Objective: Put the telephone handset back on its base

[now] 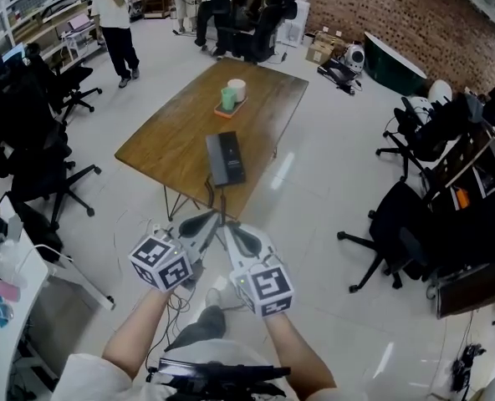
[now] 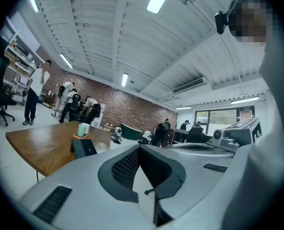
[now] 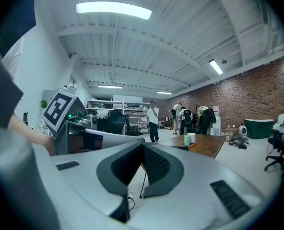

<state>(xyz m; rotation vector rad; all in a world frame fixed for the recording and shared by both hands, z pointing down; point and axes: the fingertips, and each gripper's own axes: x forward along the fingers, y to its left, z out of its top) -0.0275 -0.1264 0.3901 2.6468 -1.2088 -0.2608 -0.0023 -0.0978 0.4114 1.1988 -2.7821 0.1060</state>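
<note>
Back from the table [image 1: 168,136], w/ left gripper [image 1: 204,222] & right gripper [image 1: 237,234] both pressed shut on nothing, it's just the start: next, walk up to the dark phone [image 1: 225,158] on its near end (handset maybe off it, too far to tell) & open up.

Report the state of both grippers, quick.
Left gripper: closed, holding nothing.
Right gripper: closed, holding nothing.
</note>
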